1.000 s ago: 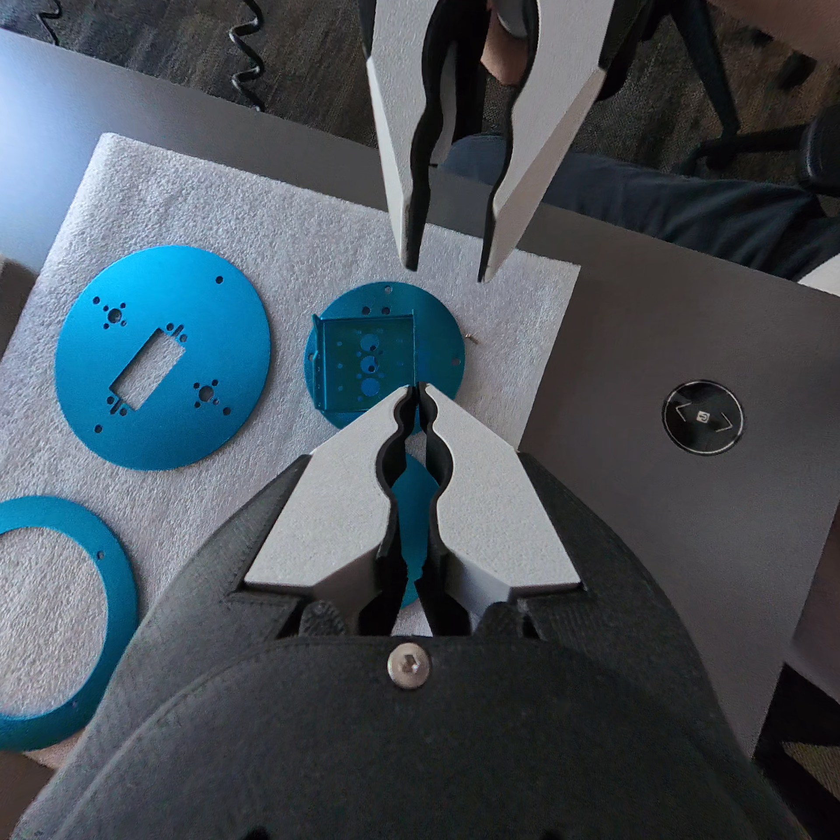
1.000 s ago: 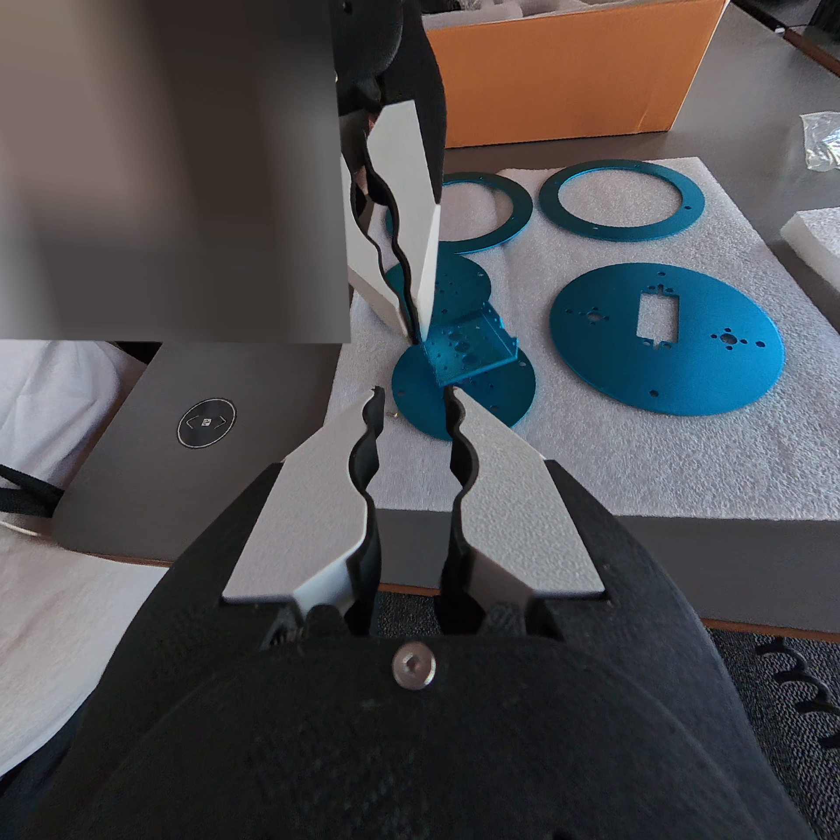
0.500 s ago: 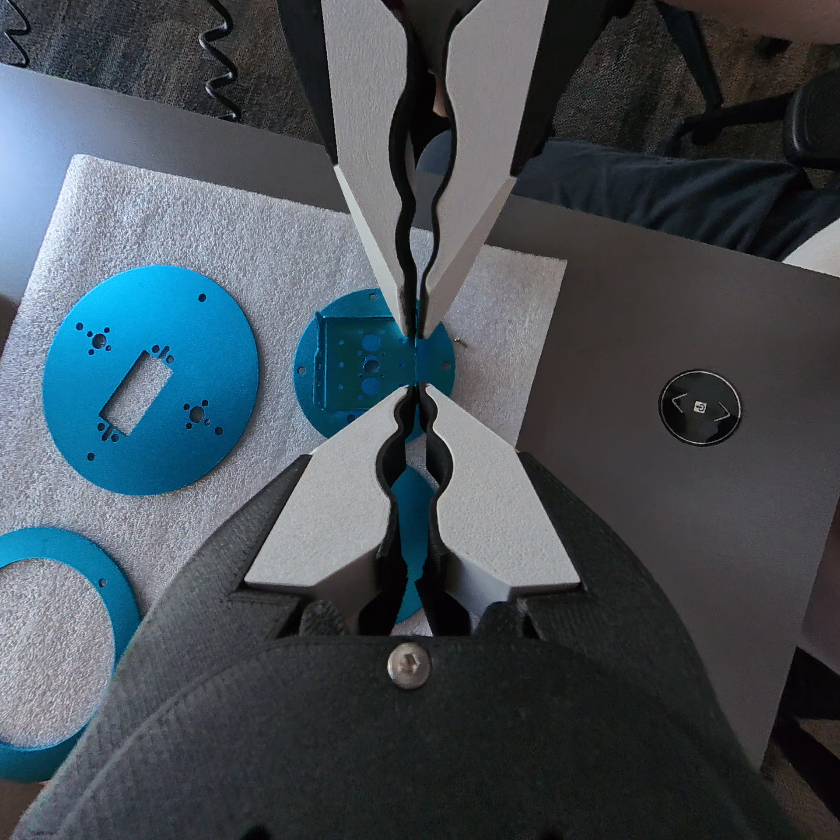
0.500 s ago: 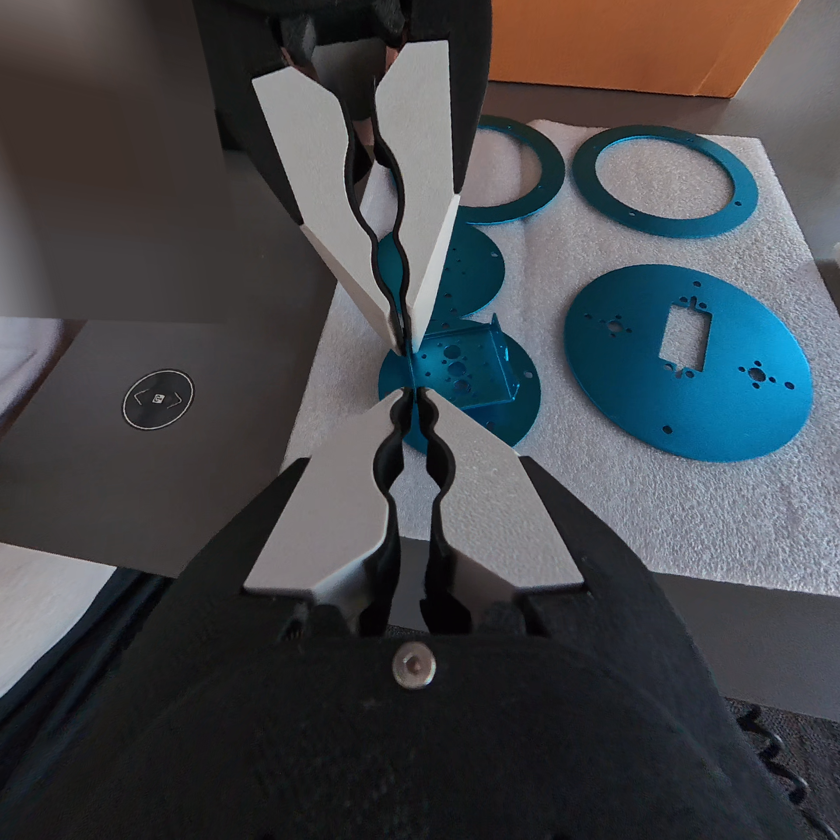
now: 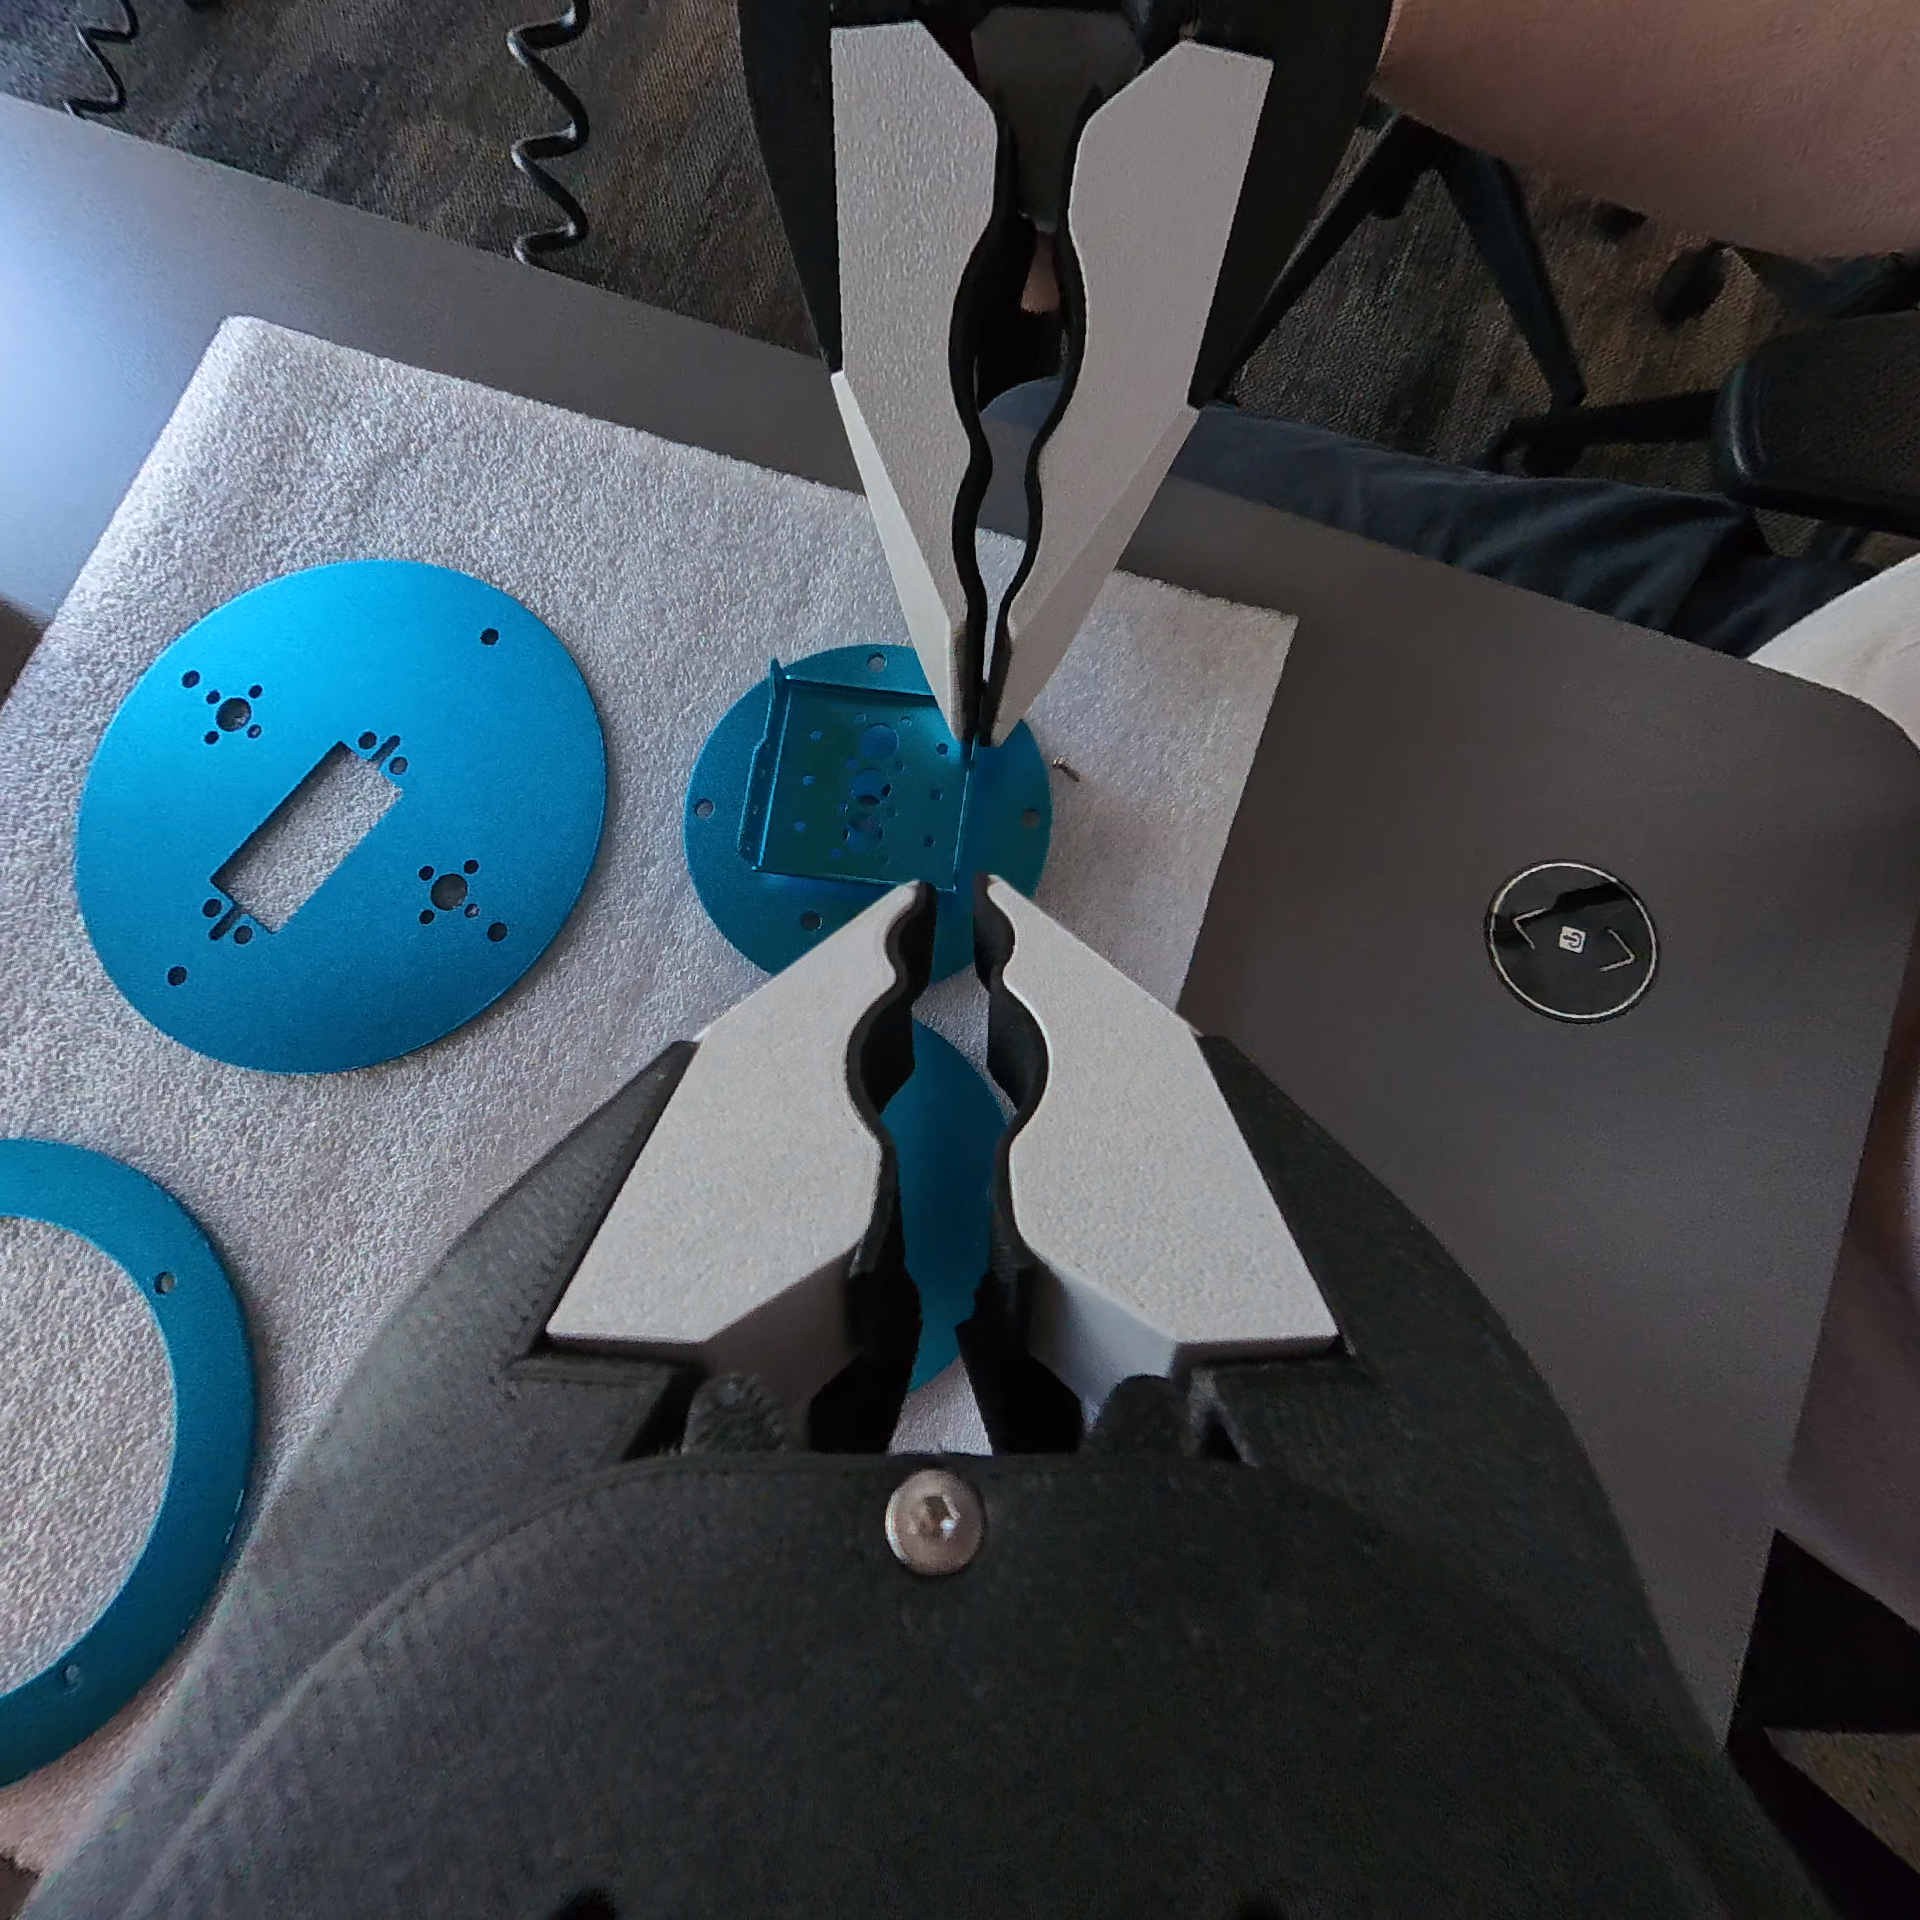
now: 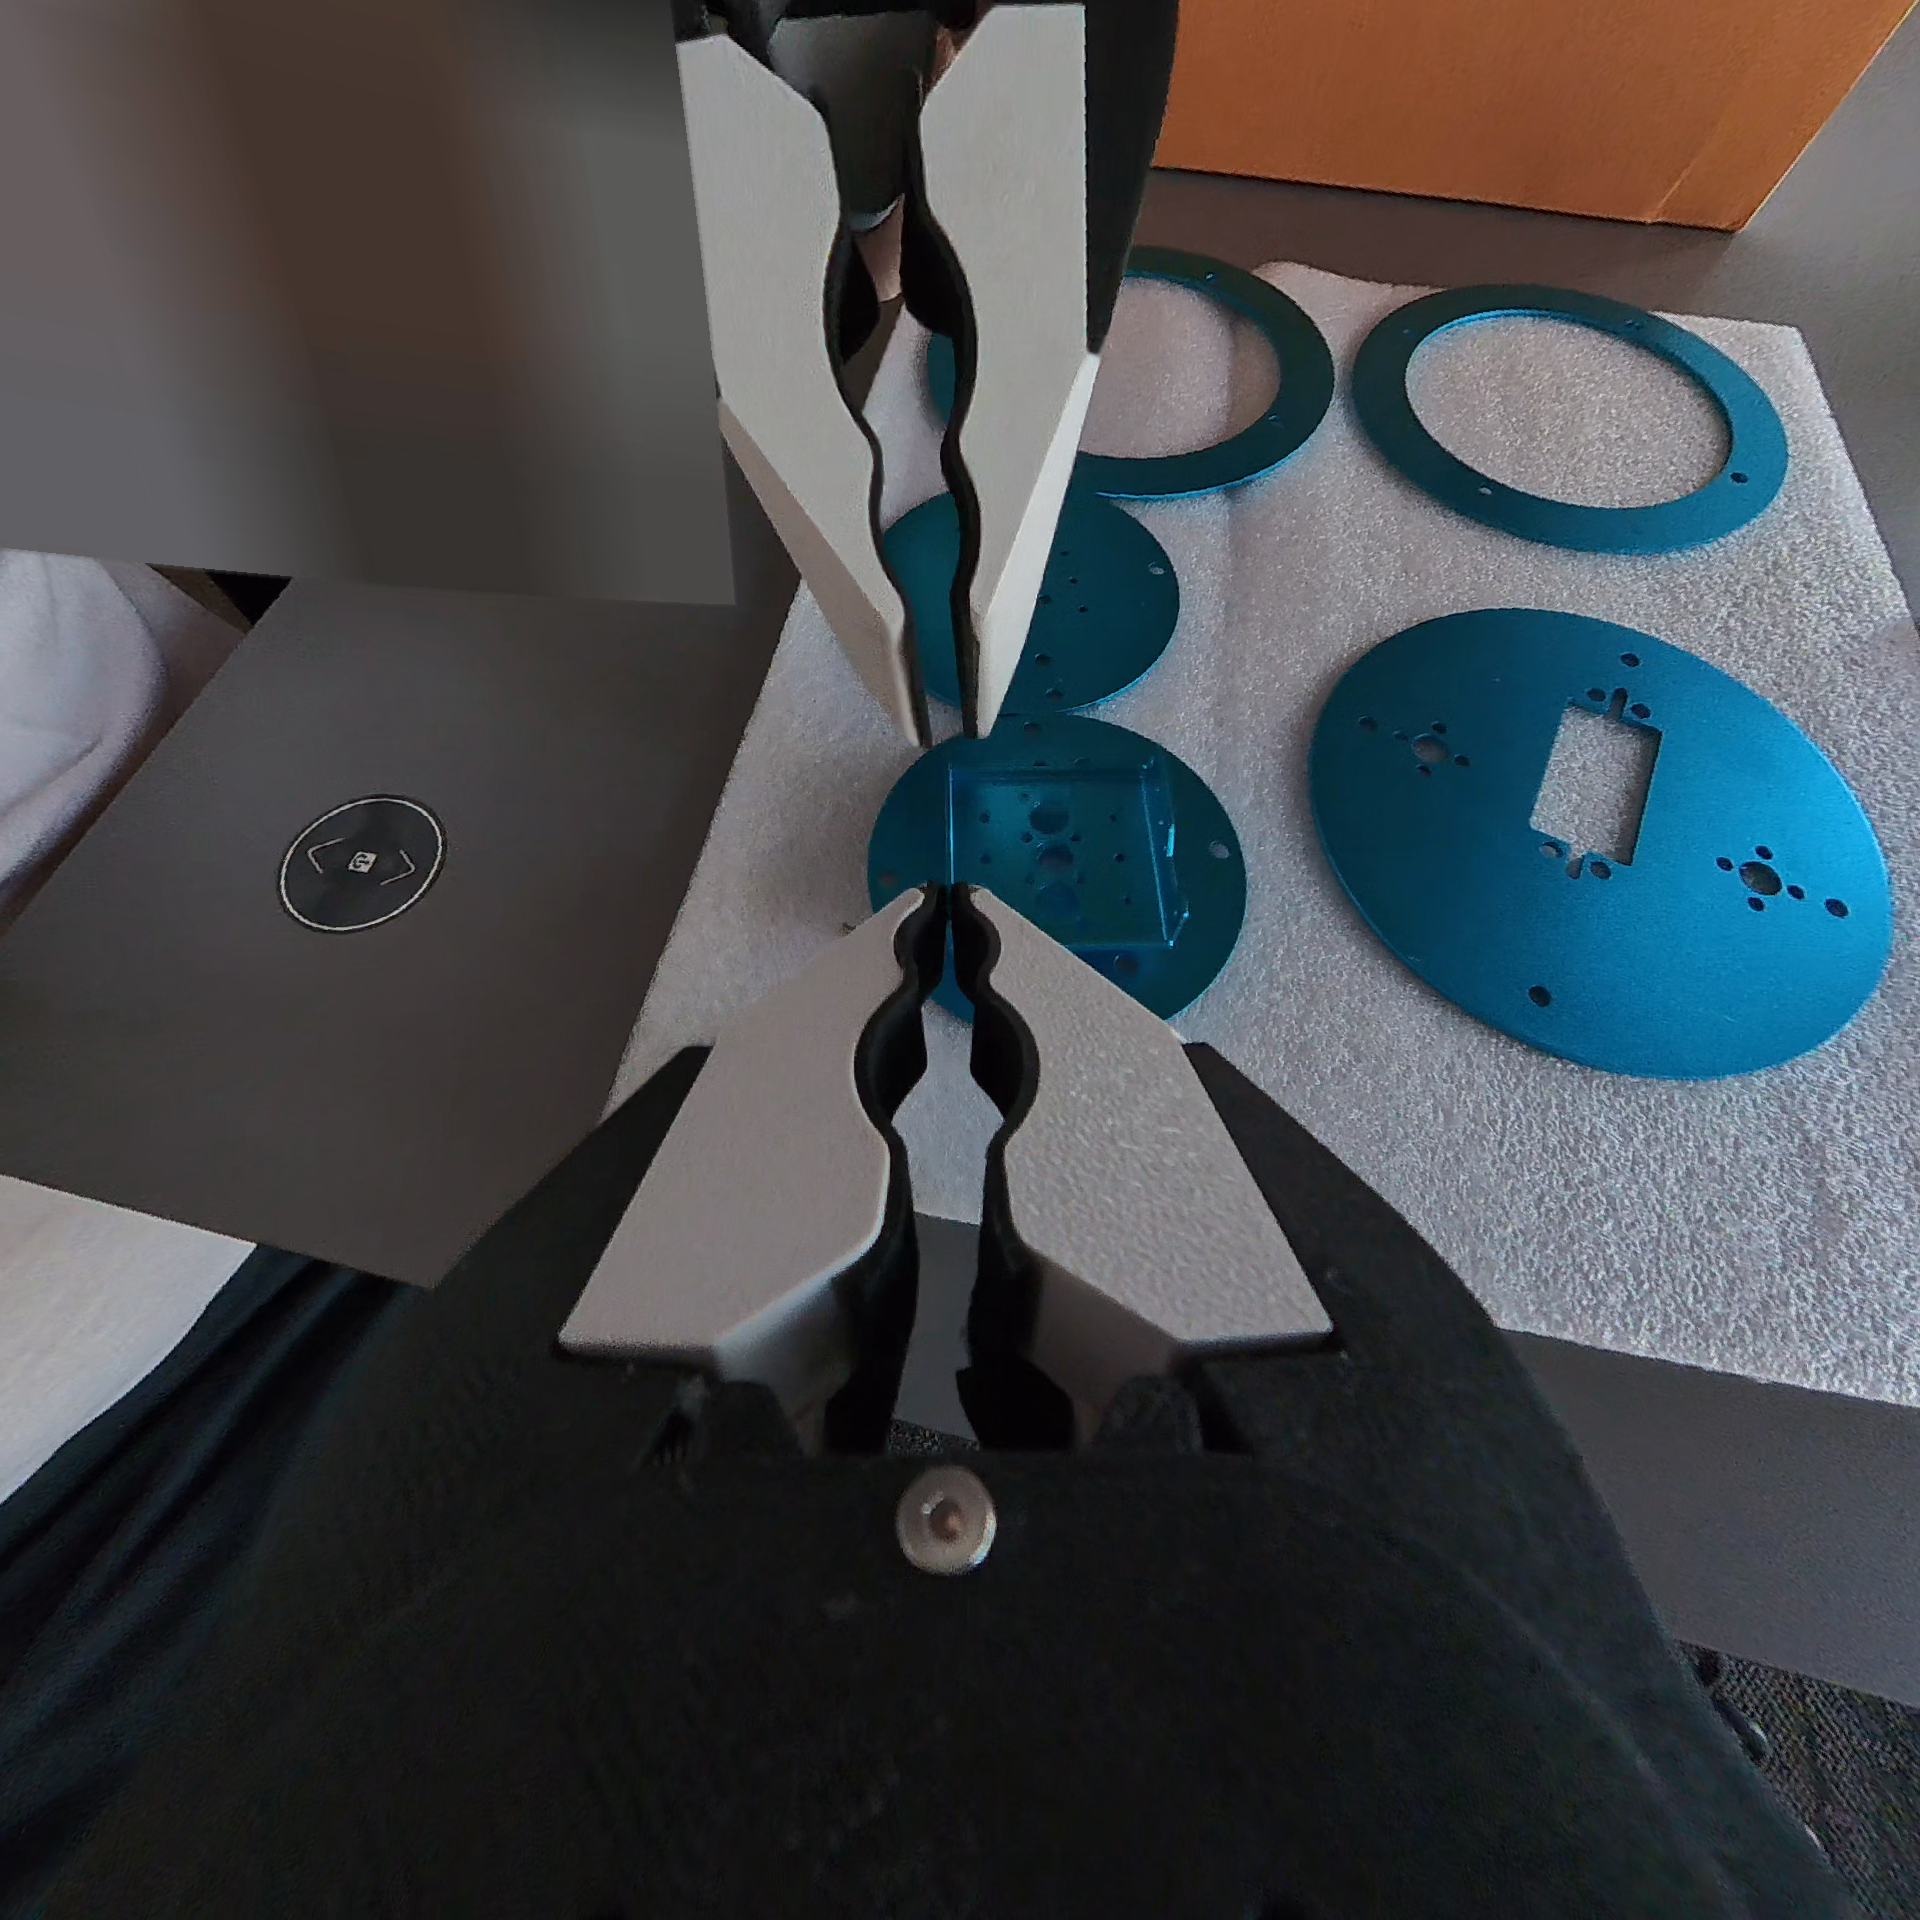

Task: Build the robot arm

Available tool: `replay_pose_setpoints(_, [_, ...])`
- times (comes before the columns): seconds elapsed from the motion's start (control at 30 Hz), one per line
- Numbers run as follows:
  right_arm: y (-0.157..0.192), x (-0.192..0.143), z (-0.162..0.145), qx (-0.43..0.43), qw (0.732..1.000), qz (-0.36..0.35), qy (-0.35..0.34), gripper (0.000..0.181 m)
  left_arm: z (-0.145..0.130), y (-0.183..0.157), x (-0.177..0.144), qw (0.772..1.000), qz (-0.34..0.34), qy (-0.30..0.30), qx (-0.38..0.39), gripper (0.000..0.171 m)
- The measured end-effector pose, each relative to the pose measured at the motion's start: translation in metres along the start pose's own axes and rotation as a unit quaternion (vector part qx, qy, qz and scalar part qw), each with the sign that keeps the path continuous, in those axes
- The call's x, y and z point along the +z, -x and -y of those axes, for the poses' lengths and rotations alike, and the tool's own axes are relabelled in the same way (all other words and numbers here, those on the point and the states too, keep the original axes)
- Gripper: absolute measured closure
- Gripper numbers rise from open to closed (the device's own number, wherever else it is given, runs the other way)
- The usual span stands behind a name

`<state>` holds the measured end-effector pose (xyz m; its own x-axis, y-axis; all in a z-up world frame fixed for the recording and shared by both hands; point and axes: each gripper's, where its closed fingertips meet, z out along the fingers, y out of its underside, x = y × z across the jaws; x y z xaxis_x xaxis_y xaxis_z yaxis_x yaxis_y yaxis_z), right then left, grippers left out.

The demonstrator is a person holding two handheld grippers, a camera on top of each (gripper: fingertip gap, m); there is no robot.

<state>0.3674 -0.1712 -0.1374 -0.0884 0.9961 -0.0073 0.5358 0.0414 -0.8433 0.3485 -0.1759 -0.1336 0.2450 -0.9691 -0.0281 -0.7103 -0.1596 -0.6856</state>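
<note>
We see two hand-held grippers meeting over a small blue round plate [image 5: 997, 790] that lies on a white foam sheet [image 5: 582, 520] on the grey bench [image 5: 1558, 748]. A little blue tray with holes [image 5: 857, 795] sits on that plate. The left hand-held gripper [image 5: 951, 891] has its fingers squeezed onto one end of the tray's upright side wall, and the right hand-held gripper [image 6: 948, 891] is squeezed onto the other end of the same wall. The two point at each other, tip to tip. Another small blue plate [image 5: 940, 1174] shows under the left one's fingers. Near the tray lies a big blue round plate [image 5: 338, 816] with a box-shaped hole. Two blue rings [image 6: 1569, 416] lie farther back, and an orange box [image 6: 1538, 94] stands behind them. A flat grey square with a round black button [image 5: 1571, 940] rests beside the foam.
</note>
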Motion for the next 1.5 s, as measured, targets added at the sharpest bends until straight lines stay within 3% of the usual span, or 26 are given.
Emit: replay_pose_setpoints(1.5, [0.0001,0.0054,0.0006,0.021,1.000,0.022,-0.007,0.181,-0.0058,-0.0013,0.0095,1.000,-0.006,0.014,0.010,0.167])
